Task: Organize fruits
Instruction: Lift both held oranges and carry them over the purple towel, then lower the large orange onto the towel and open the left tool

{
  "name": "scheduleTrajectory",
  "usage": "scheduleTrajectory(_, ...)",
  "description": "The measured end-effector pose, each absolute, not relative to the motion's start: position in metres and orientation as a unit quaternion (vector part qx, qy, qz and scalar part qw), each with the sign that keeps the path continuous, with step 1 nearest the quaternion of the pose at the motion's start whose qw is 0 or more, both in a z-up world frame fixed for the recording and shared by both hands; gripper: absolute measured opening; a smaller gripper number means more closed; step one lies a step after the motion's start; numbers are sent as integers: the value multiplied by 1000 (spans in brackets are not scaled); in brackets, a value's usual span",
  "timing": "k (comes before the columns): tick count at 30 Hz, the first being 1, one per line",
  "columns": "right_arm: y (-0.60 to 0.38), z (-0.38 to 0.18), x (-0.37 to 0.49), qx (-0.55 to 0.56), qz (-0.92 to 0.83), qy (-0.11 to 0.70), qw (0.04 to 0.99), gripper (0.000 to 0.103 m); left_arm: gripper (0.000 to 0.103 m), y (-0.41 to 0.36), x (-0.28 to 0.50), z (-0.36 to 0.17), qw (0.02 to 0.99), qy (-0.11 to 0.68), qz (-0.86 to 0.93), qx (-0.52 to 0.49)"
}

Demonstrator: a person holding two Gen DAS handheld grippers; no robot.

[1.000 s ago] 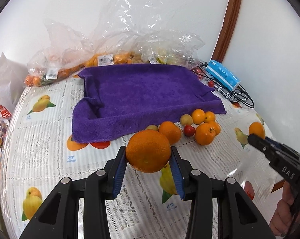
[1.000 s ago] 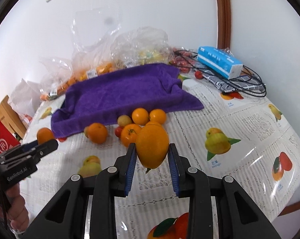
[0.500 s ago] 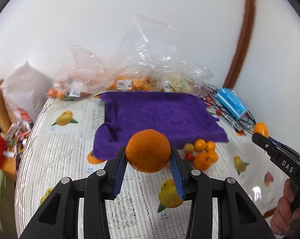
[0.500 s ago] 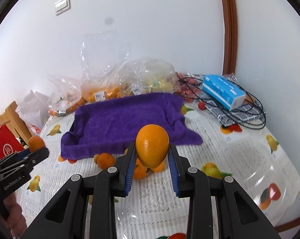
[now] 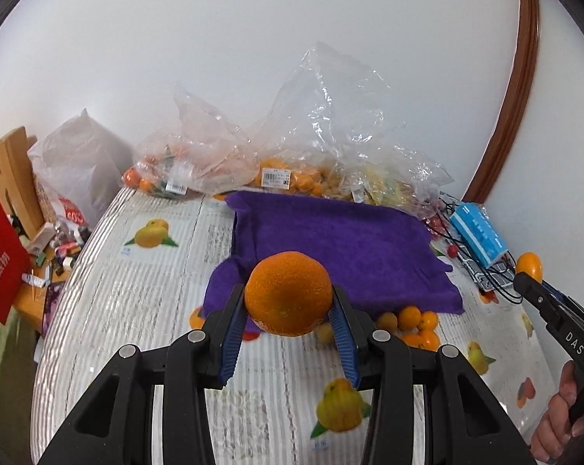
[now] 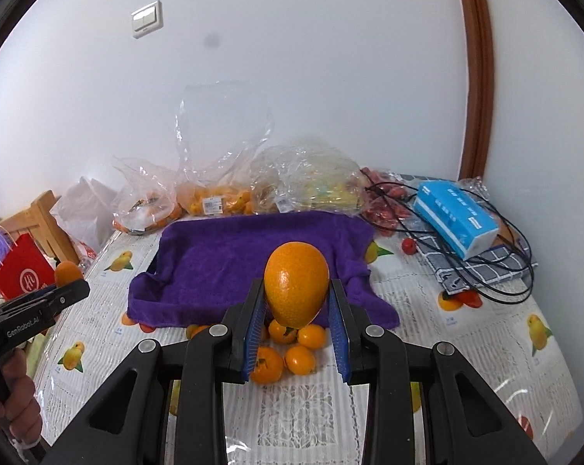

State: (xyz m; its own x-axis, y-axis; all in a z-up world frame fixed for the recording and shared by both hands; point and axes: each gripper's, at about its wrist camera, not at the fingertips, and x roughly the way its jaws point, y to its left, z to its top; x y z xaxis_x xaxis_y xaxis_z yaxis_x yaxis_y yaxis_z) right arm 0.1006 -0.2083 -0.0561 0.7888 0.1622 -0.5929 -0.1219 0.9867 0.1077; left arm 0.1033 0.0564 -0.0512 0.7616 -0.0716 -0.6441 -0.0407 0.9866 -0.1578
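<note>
In the left wrist view, my left claw is closed on a round orange, blue pads pressed to its two sides, holding it in the air above the bench. I judge it is raised so it can be carried over to the purple towel, which lies spread beyond it with its edges turned up like a shallow tray. Nothing rests on the towel yet. A loose heap of small fruits sits on the bench just at the towel's near edge. Behind the towel, clear bags hold more small orange fruit, with price labels showing. A blue tissue pack lies on cables to the right. At the far right edge my right claw comes into view from the side, with its own fruit showing at its tip.

In the right wrist view, my right claw grips an oval orange fruit near its lower end, the pads only narrowly apart, also lifted clear of the bench. The towel is straight ahead and bare. The heap of small fruits lies below the claw. Bags line the wall; one on the right seems to hold small red fruit. The left claw shows at the left edge, an orange at its tip.
</note>
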Motion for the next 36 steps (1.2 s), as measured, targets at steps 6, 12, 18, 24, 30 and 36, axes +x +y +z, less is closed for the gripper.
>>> scheduleTrajectory(6, -202, -64, 128, 24, 81, 312, 946, 32, 40, 56, 136, -60, 936, 342, -6, -83)
scheduleTrajectory(12, -200, -76, 168, 35, 85, 313, 945, 32, 40, 49, 173, -74, 933, 348, -6, -97)
scheduleTrajectory(18, -197, -83, 205, 34, 94, 311, 945, 32, 40, 39, 206, -88, 935, 342, -5, -90)
scheduleTrajectory(24, -202, -110, 231, 51, 105, 325, 938, 32, 40, 35, 233, -118, 934, 348, -6, -85)
scheduleTrajectory(30, -208, -142, 244, 65, 114, 360, 924, 32, 40, 35, 236, -144, 933, 351, -6, -85)
scheduleTrajectory(36, -208, -160, 249, 61, 107, 380, 917, 32, 40, 28, 241, -160, 928, 365, -11, -74)
